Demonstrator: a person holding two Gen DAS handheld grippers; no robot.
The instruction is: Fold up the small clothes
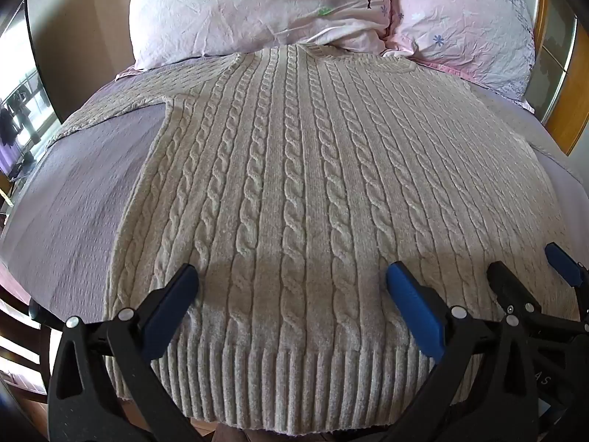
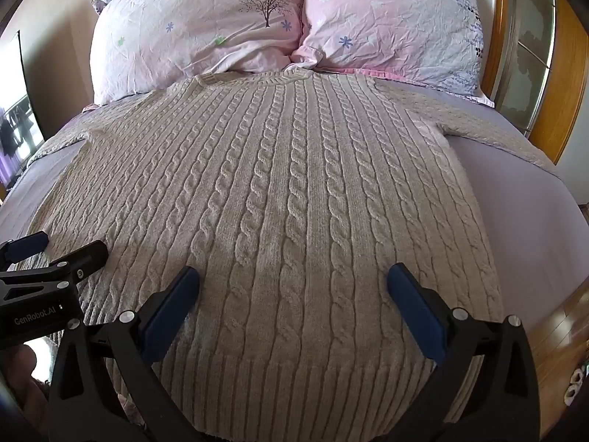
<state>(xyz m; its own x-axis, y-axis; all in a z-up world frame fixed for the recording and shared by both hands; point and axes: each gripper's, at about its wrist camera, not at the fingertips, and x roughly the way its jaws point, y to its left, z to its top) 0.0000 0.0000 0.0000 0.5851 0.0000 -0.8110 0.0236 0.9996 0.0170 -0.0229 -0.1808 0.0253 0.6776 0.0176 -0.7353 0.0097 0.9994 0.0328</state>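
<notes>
The cable-knit sweater lies spread flat on the bed, hem nearest us, so the left claw and right claw, both gaping empty, can take it.

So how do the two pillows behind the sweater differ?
The left pillow is paler, nearly white-pink, and carries a dark tree print; the right pillow is a stronger pink with a dark speckled pattern along its outer edge. The sweater collar reaches the left pillow. Both are wrinkled, flower-printed, and meet at the middle.
</notes>
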